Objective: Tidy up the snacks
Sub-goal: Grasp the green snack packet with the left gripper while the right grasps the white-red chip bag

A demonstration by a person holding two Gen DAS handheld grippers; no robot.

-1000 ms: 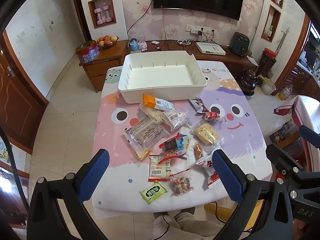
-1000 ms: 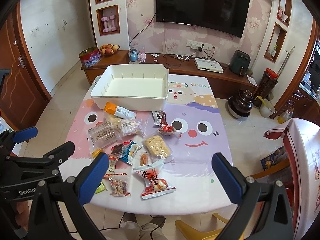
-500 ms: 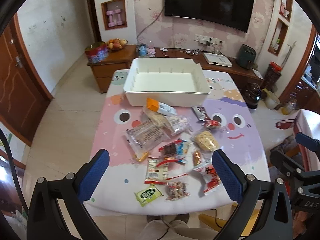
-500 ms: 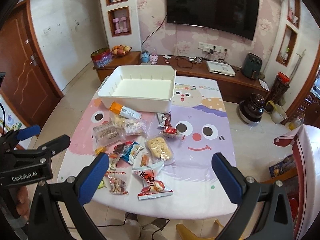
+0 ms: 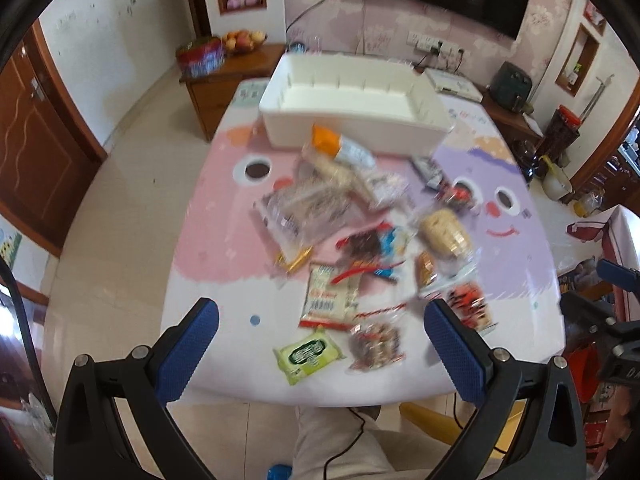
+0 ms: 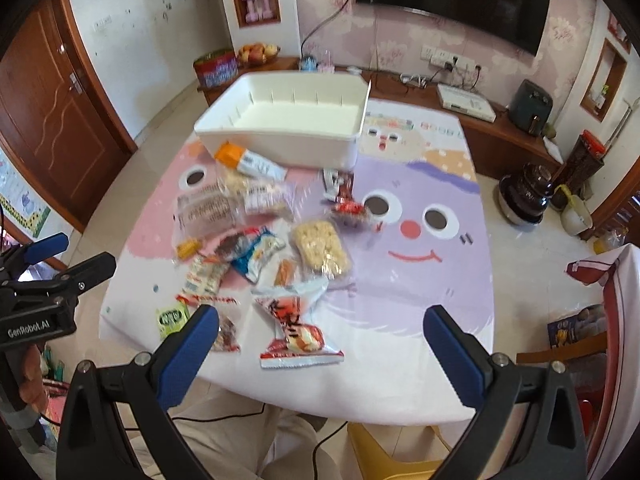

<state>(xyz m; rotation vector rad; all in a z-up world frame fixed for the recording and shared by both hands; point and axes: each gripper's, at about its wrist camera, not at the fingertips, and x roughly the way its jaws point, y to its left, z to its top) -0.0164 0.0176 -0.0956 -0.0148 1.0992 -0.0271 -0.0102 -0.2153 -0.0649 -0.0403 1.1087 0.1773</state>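
Left gripper: the black hand-held gripper with blue pads (image 5: pixel 320 344) is spread wide, holds nothing and touches nothing; it hangs over the near table edge.
Right gripper: the matching black-and-blue gripper (image 6: pixel 320 344) is just as wide apart and just as empty, above the near edge further right.
Near-edge risk: the small green foil sachet (image 5: pixel 309 356) and the clear packet of dark nuts (image 5: pixel 375 345) lie close to the edge of the cartoon-face tablecloth (image 6: pixel 420 280); I'd say a clumsy nudge could send either to the floor.
Red-and-white wrapper (image 6: pixel 298 332): crinkly and flat, likely to slip out of a pinch unless taken across its body.
Heap risk: the loose snacks (image 5: pixel 360 248) overlap mid-table, so closing on one may drag a neighbour along.
Rice-cake pack (image 6: pixel 322 246): looks brittle; a hard squeeze could crush it.
Far end: the white rectangular plastic bin (image 5: pixel 352 100) stands empty, nothing sorted yet; the orange-capped tube pack (image 5: pixel 342 148) leans just beside its front wall.
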